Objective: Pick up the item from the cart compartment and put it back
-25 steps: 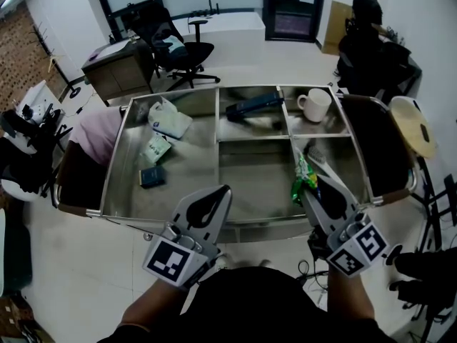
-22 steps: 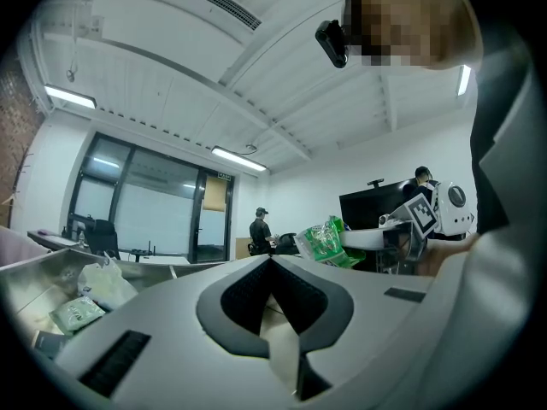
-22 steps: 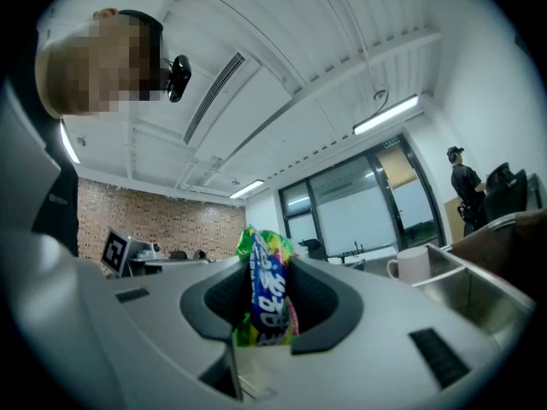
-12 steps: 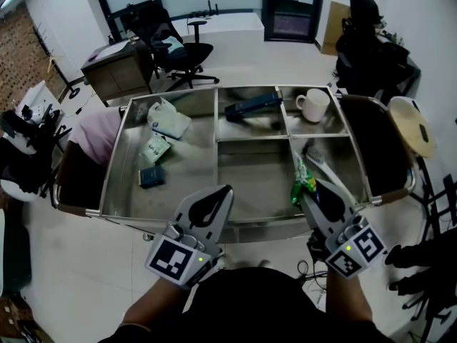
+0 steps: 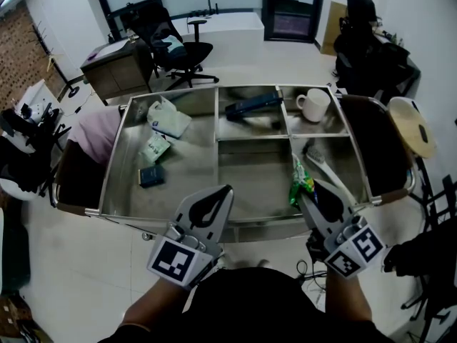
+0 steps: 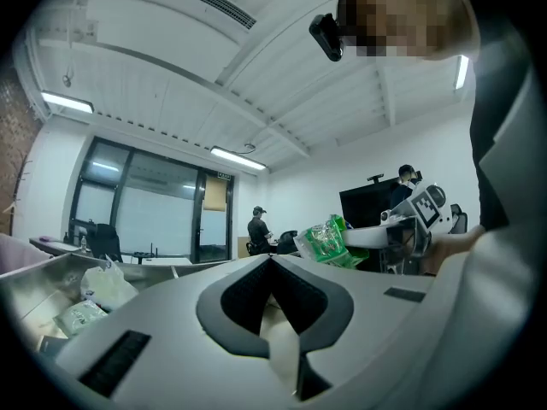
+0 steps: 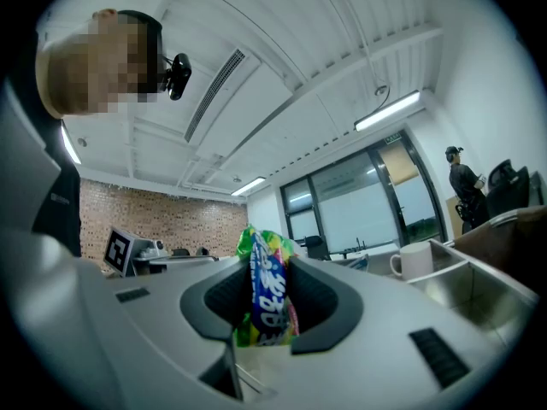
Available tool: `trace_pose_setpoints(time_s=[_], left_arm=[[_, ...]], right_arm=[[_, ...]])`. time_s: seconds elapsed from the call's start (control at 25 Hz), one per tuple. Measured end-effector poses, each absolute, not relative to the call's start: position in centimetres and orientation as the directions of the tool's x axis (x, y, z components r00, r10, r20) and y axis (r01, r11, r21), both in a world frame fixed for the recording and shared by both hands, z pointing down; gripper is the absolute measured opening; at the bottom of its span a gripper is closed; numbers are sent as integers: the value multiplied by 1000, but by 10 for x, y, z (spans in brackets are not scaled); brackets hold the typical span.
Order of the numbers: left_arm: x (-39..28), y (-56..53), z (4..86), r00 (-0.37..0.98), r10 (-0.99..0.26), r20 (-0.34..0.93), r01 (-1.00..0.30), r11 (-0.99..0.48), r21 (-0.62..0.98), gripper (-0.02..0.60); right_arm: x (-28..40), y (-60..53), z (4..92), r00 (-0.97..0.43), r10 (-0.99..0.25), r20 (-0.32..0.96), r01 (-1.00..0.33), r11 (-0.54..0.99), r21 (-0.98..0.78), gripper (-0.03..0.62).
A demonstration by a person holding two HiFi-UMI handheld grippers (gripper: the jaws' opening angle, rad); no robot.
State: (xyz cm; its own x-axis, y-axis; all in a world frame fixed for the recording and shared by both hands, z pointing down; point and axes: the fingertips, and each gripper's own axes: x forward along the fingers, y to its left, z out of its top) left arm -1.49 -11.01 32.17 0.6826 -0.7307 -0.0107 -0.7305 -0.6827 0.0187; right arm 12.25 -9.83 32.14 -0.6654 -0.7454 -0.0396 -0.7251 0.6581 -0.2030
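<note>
My right gripper point(image 5: 304, 193) is shut on a green snack packet point(image 5: 300, 180) and holds it level above the cart's front right compartment point(image 5: 335, 164). In the right gripper view the packet point(image 7: 267, 293) stands upright, pinched between both pads, its colourful print facing the camera. My left gripper point(image 5: 227, 189) hovers over the cart's front rim point(image 5: 235, 224), shut with nothing in it; its tips meet in the left gripper view point(image 6: 272, 260). From there the held packet point(image 6: 329, 239) shows off to the right.
In the steel cart a white mug point(image 5: 315, 104) stands back right and a dark blue item point(image 5: 253, 104) back middle. A white bag point(image 5: 169, 118), a pale packet point(image 5: 153, 148) and a small dark box point(image 5: 152, 176) lie at left. An office chair point(image 5: 175, 48) and a person point(image 5: 365, 9) are behind.
</note>
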Motion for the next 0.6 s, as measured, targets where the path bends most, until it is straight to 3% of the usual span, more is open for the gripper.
trace_pose_setpoints(time_s=[0.6], left_arm=[[-18,-114,323,674,-739,3,-739,-673,26,0]], right_arm=[[118,-101,322,-679,-734,-24,-718,670,-189,124]])
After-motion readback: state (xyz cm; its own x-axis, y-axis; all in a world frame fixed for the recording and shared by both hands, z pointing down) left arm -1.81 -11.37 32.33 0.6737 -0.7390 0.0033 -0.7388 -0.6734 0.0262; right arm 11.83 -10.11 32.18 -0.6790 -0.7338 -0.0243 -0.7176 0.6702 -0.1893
